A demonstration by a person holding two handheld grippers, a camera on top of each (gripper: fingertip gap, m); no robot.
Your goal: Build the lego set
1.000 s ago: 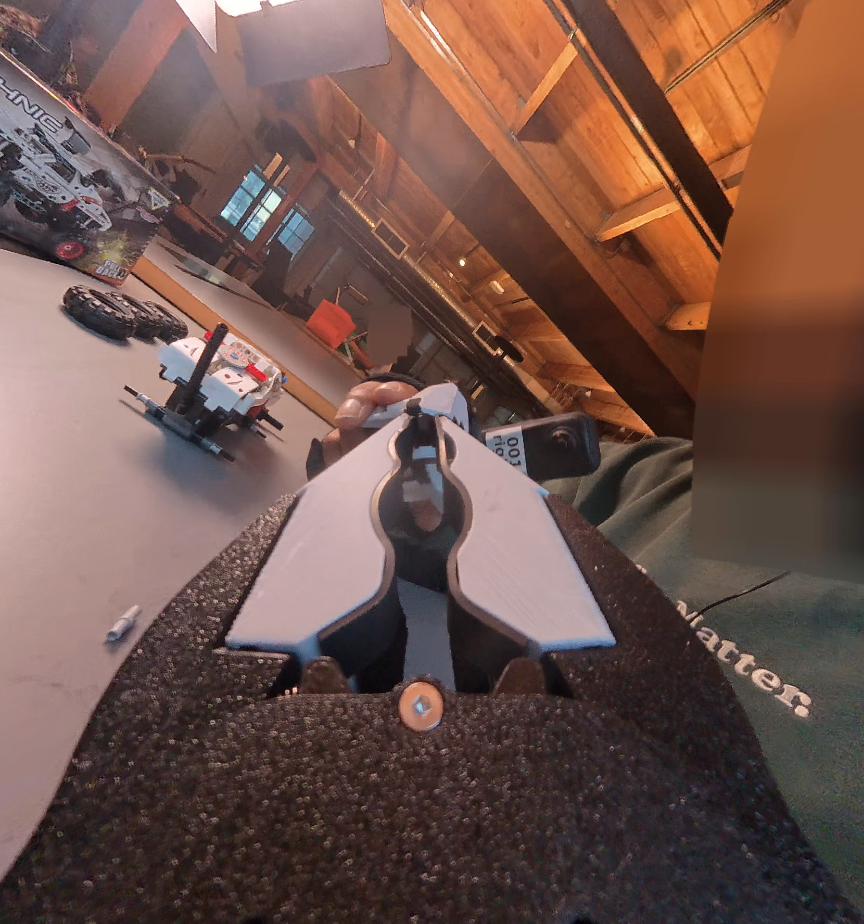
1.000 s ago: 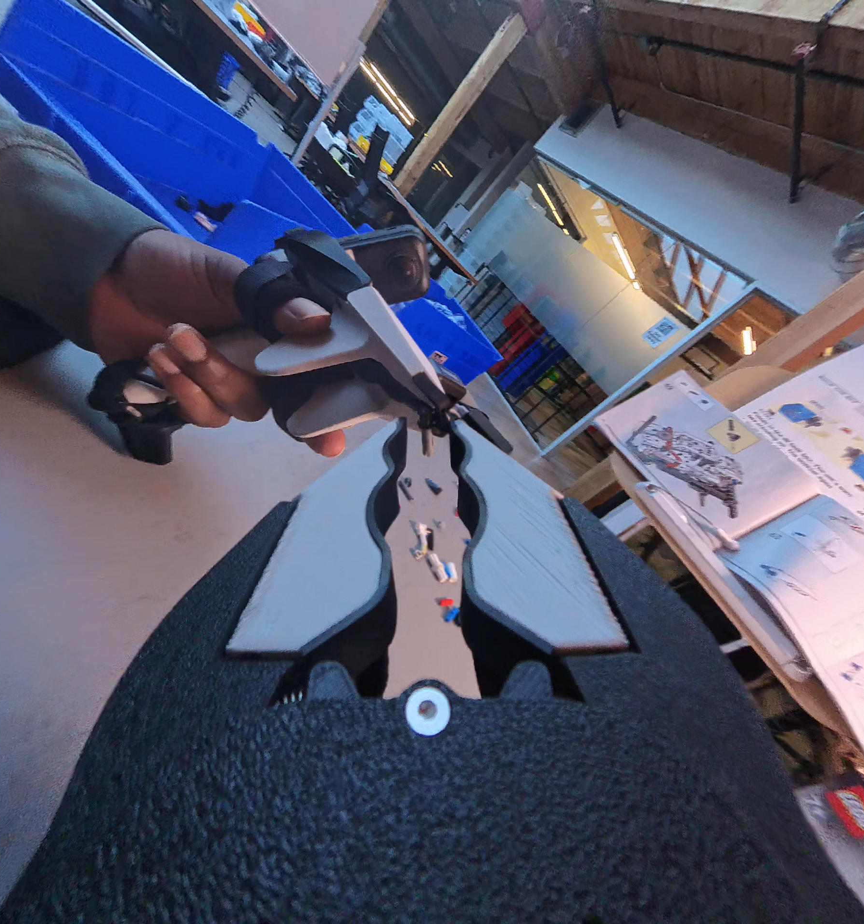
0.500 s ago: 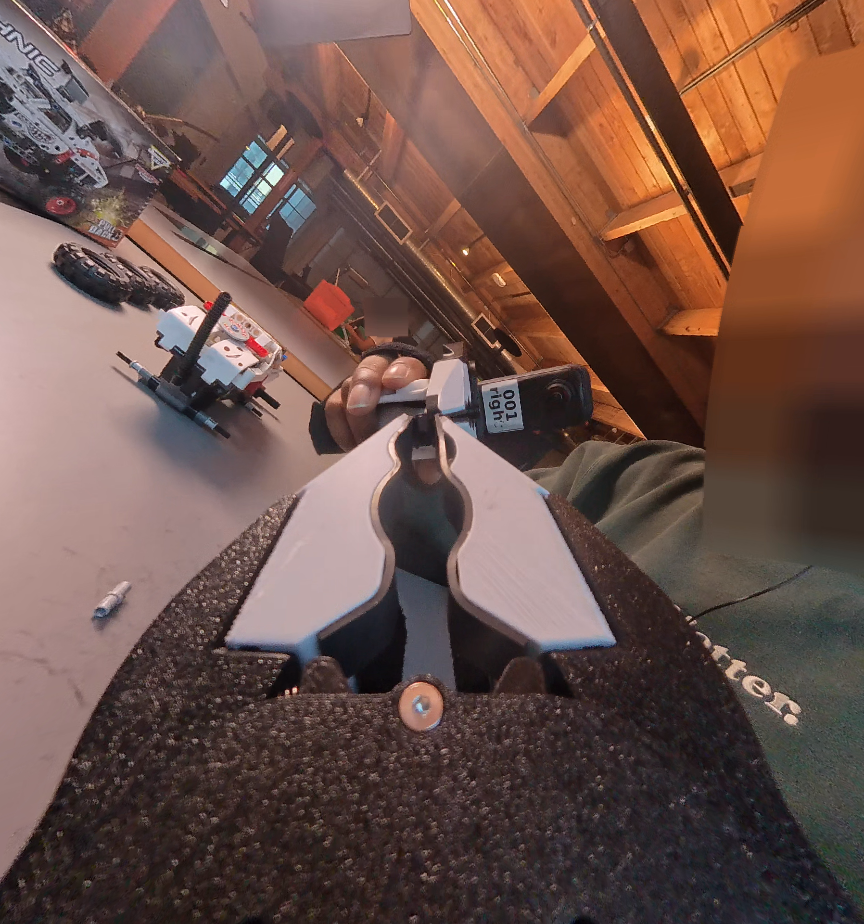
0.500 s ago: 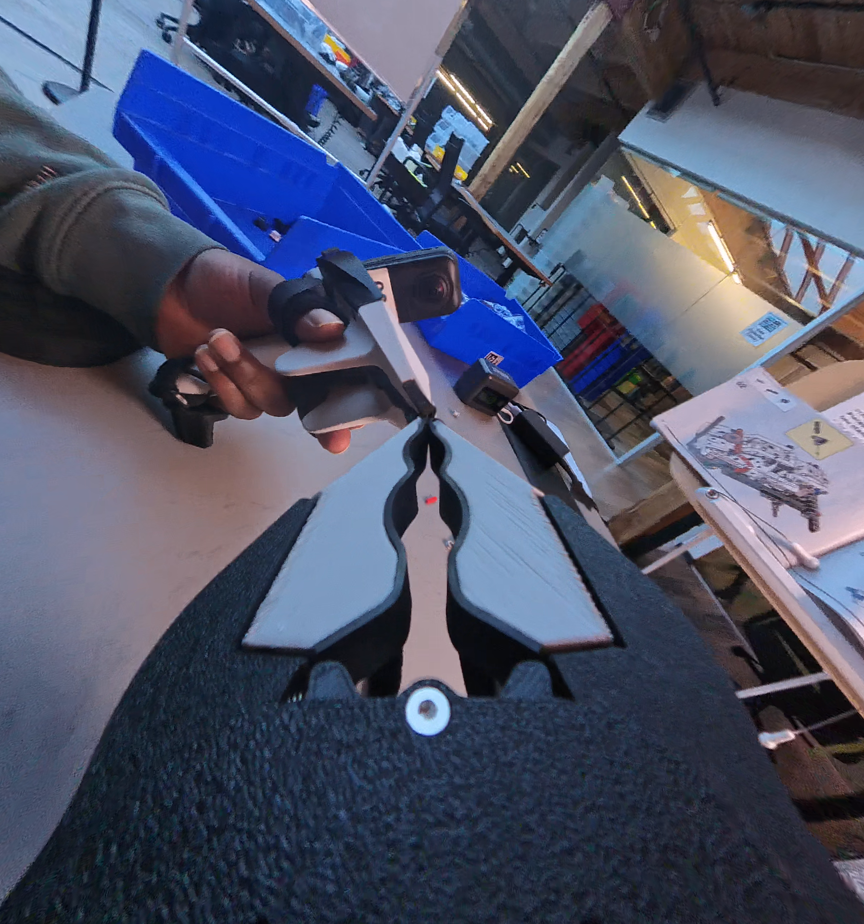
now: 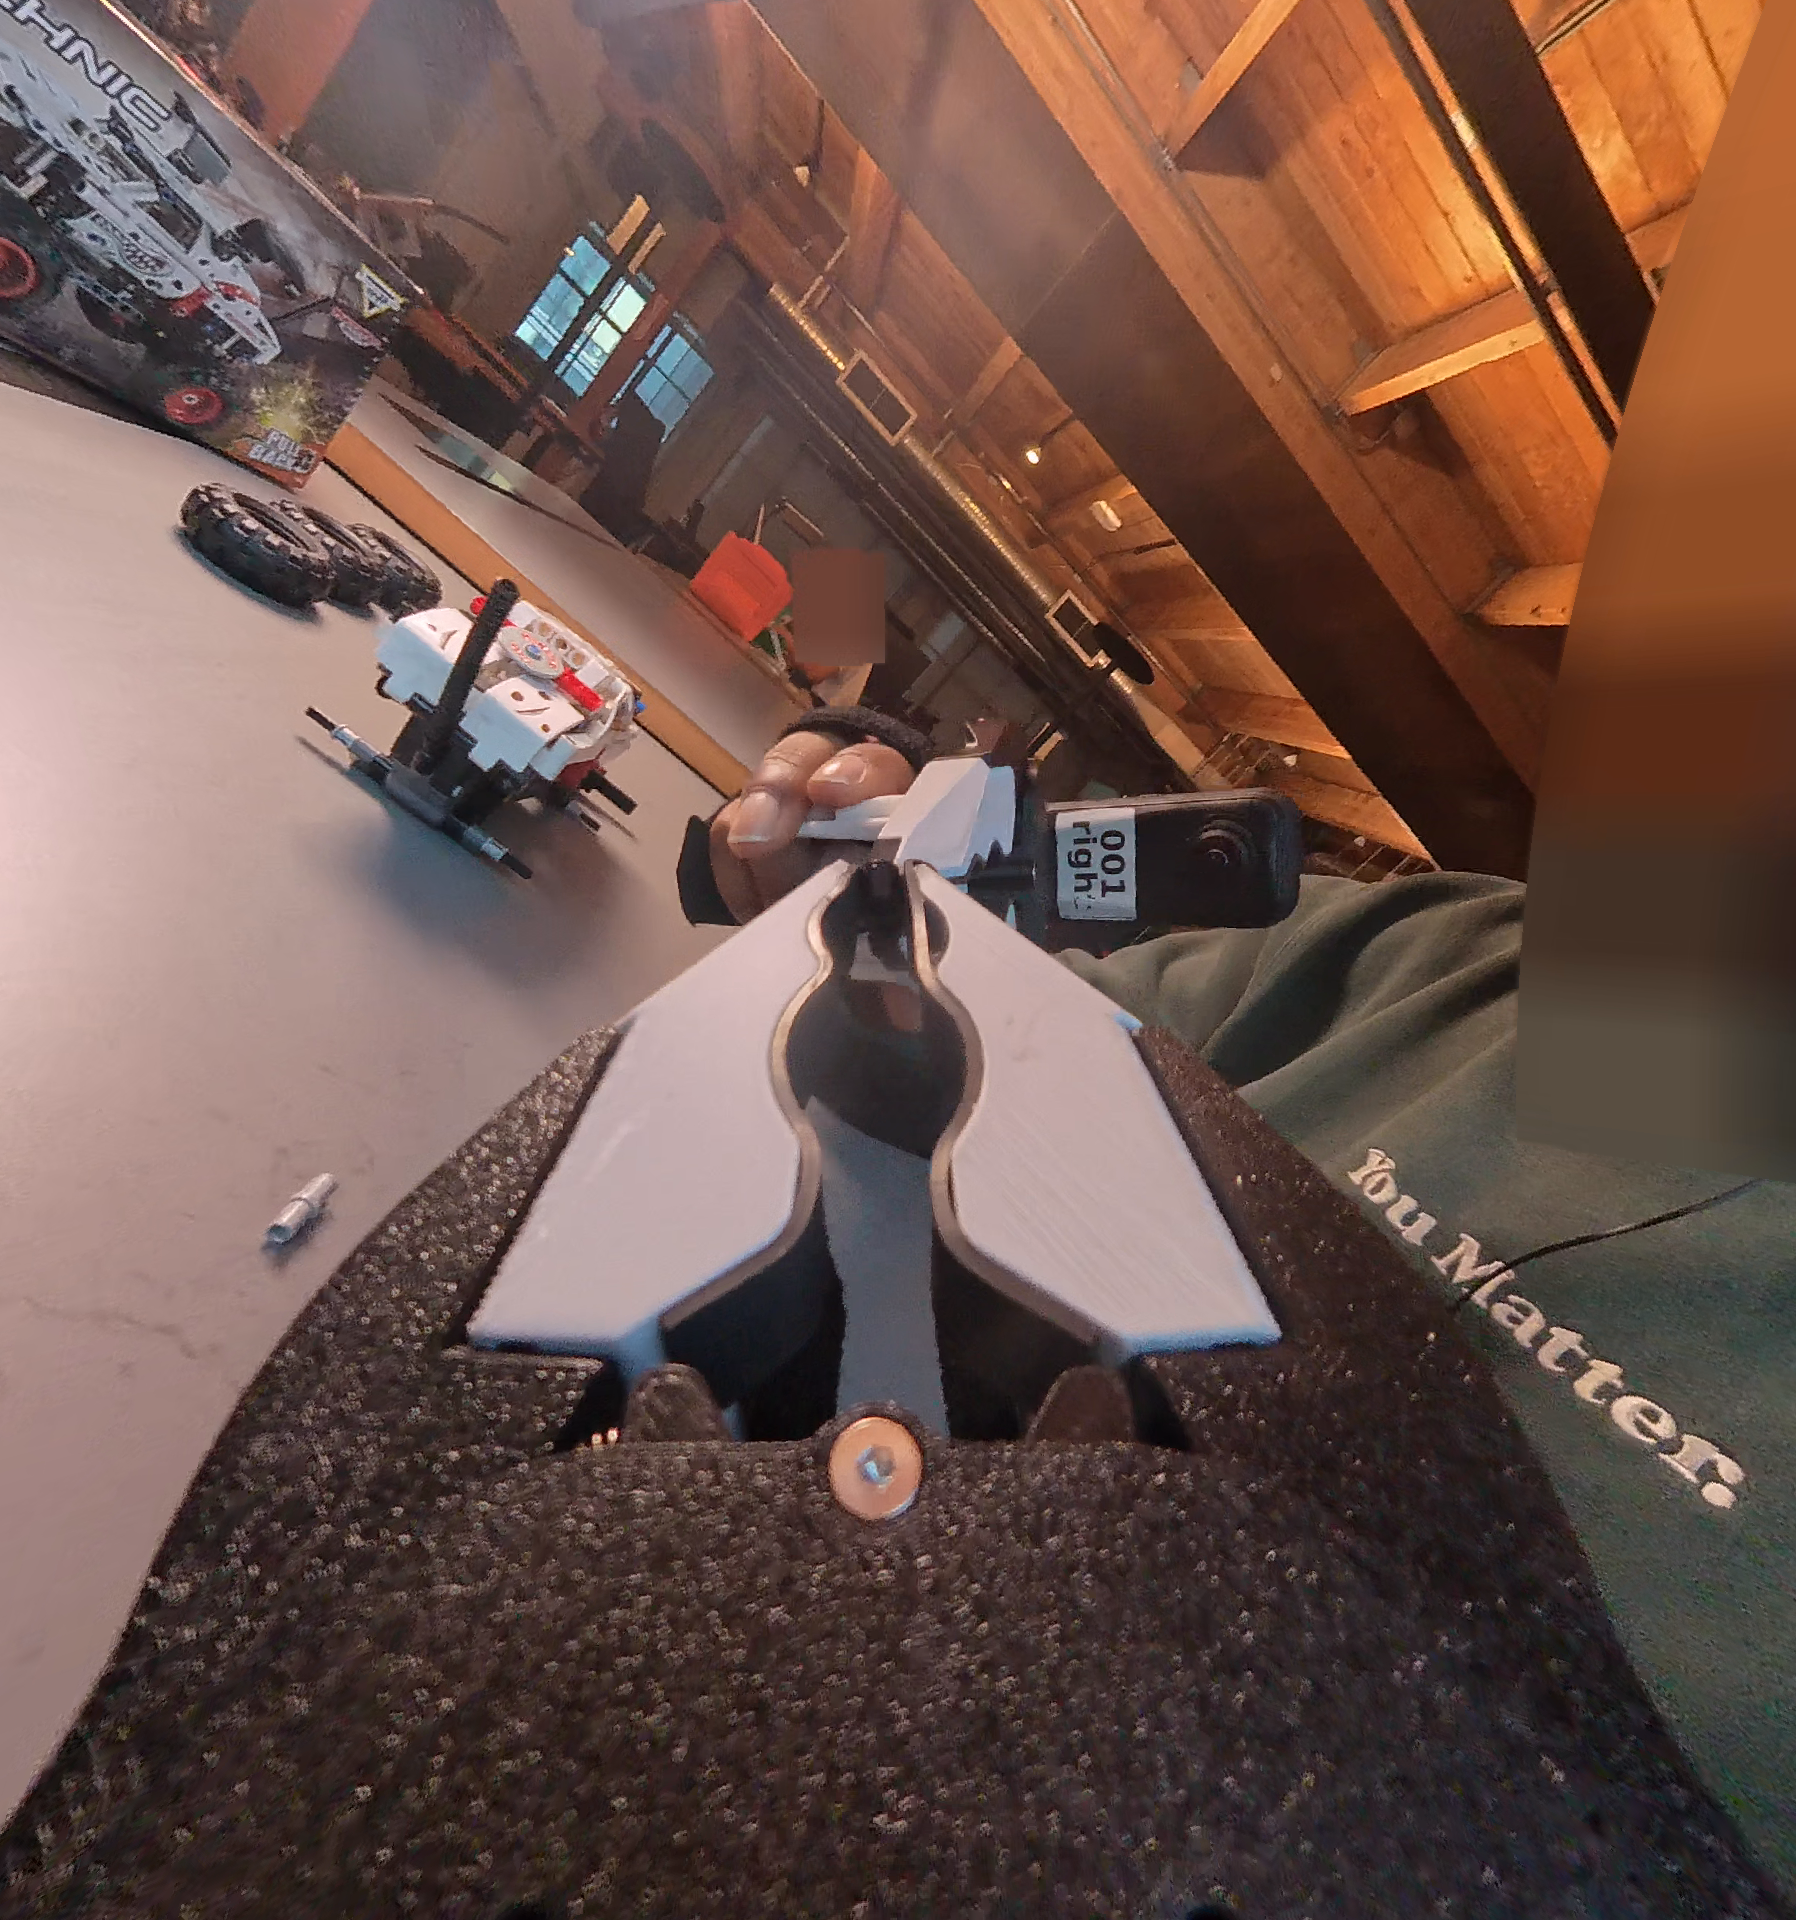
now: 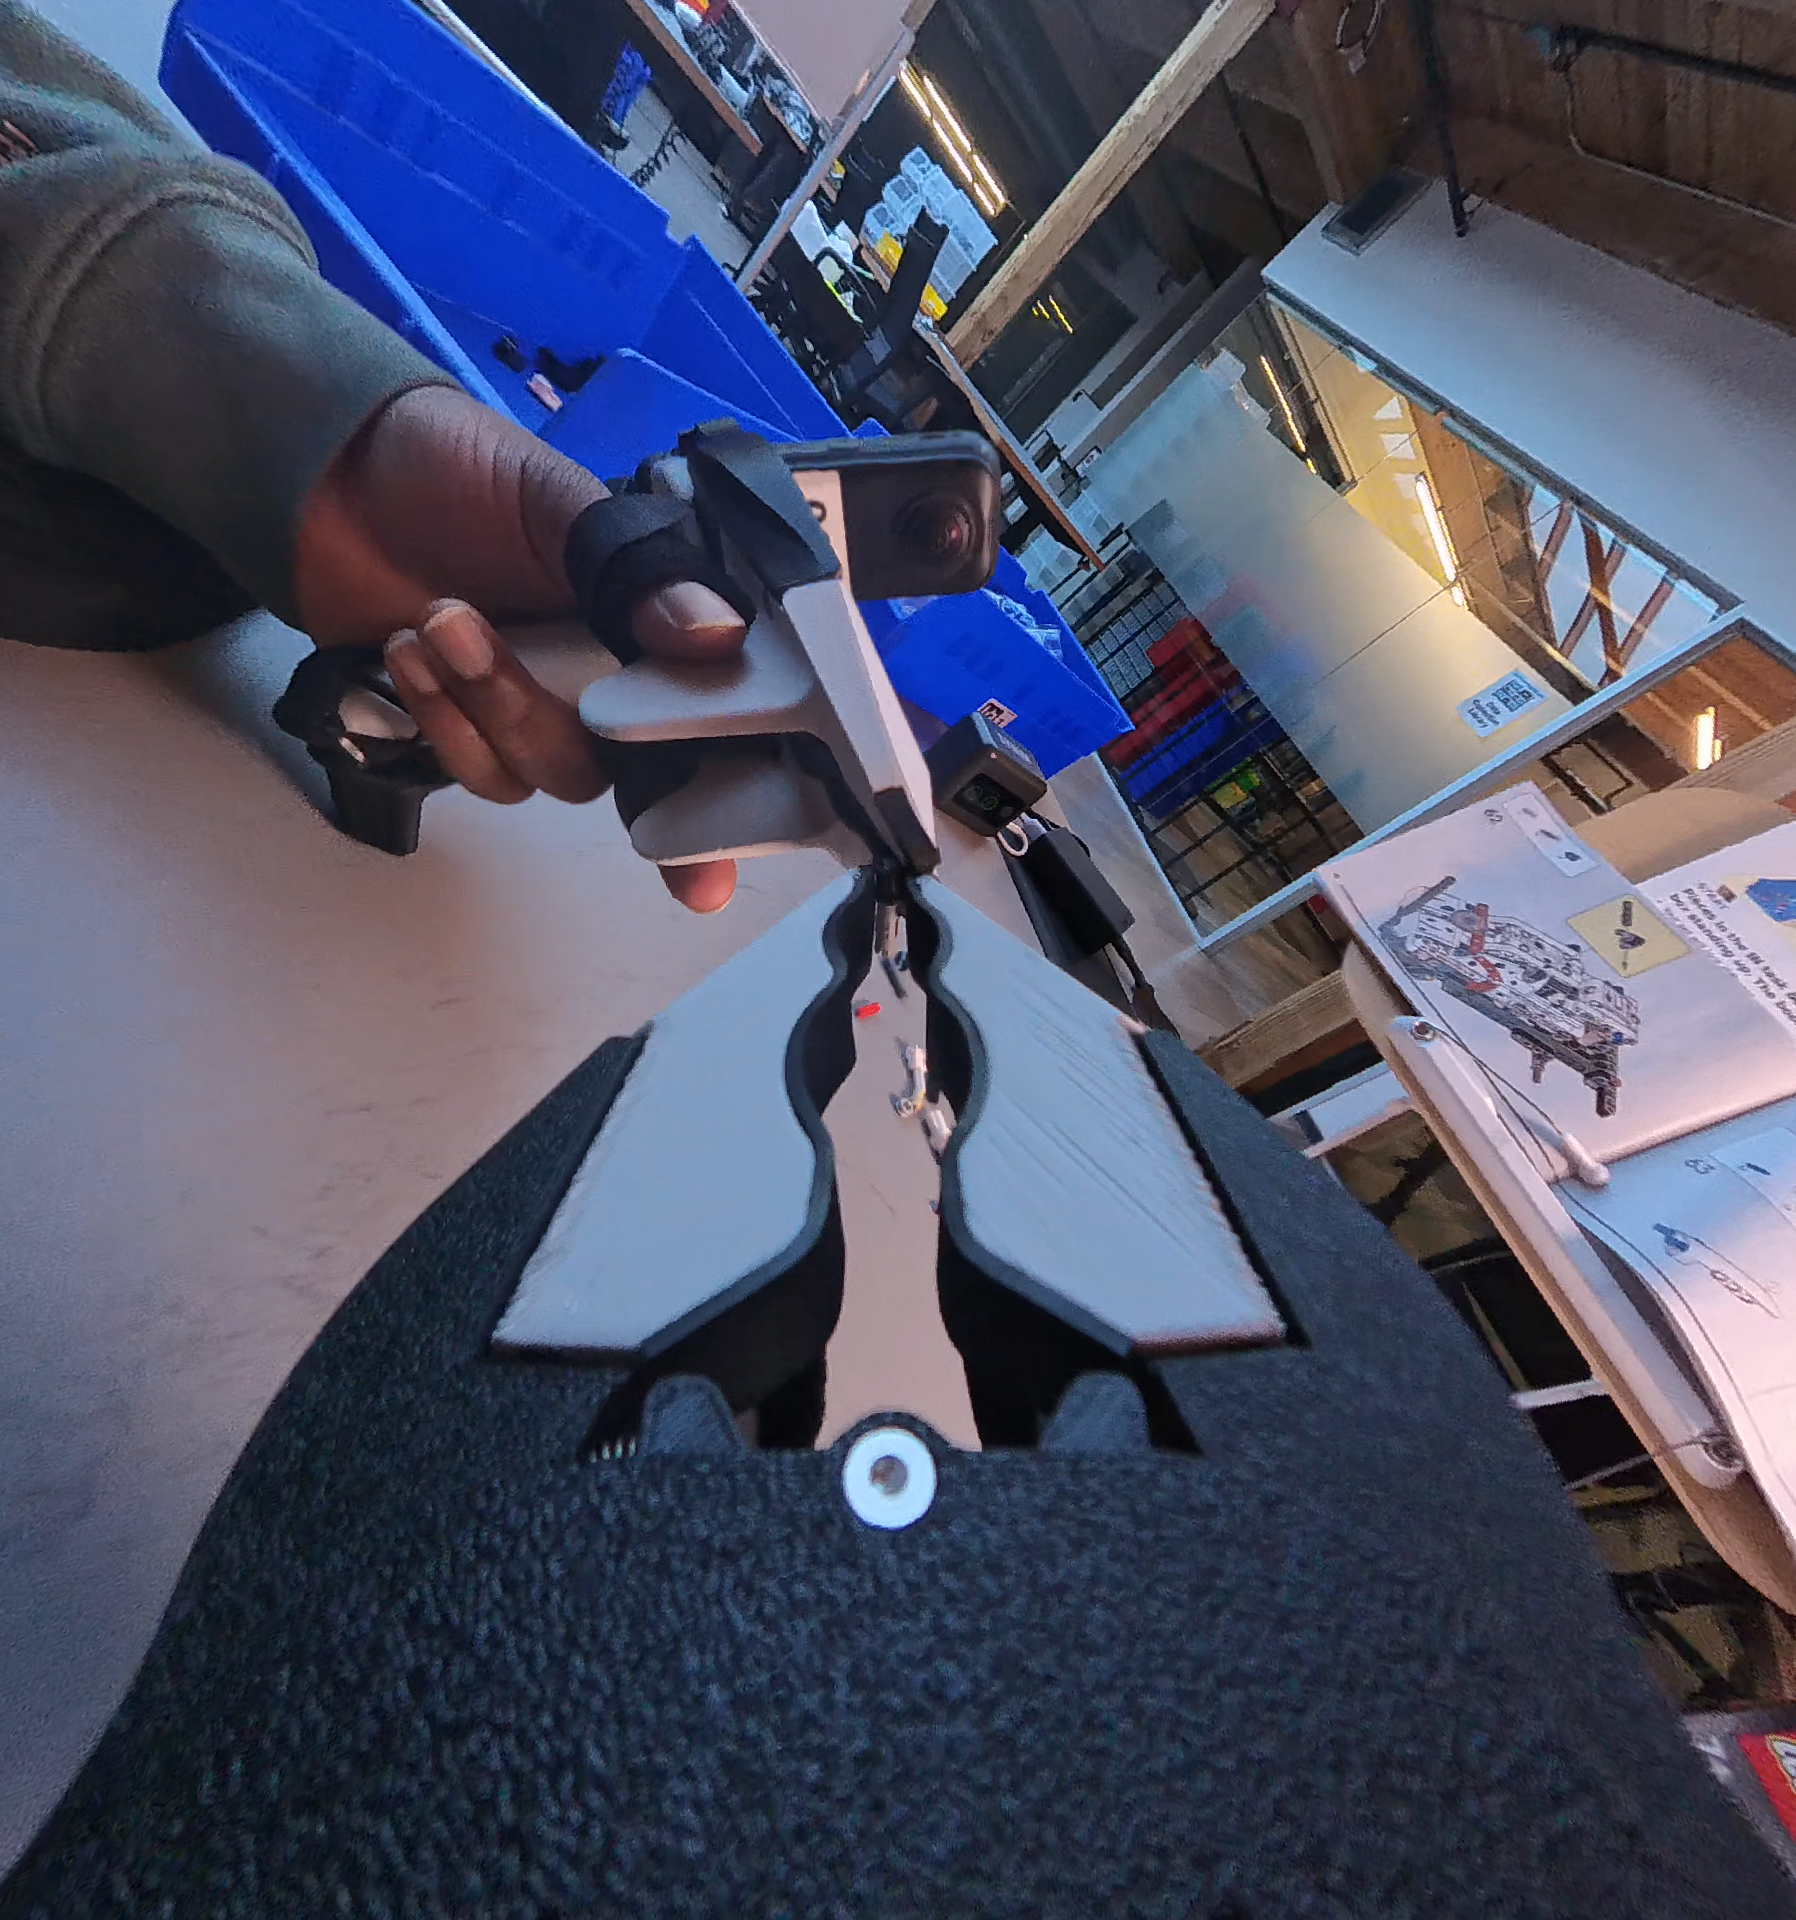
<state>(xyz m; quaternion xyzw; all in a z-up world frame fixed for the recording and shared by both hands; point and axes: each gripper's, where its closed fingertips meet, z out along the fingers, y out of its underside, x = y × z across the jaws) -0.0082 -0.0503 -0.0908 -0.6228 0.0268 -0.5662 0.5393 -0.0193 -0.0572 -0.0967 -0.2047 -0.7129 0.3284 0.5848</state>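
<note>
Black small pin [image 5: 878,883], apparently, pinched between both claw tips: left claw [image 5: 881,896] and right claw [image 6: 889,896] clenched on it, mid-air handover. Half-built truck [image 5: 504,717] sits on desk [image 5: 146,935] at 10 o'clock. Next: one claw frees, other carries pin over.

In the left wrist view, bare table [image 5: 125,987] lies at 9 o'clock, with only a small grey pin [image 5: 301,1221] on it. At 11 o'clock the half-built model [image 5: 504,717] and the tyres [image 5: 302,545] block the way. At 12 o'clock the other gripper [image 5: 961,821] stands close.
</note>
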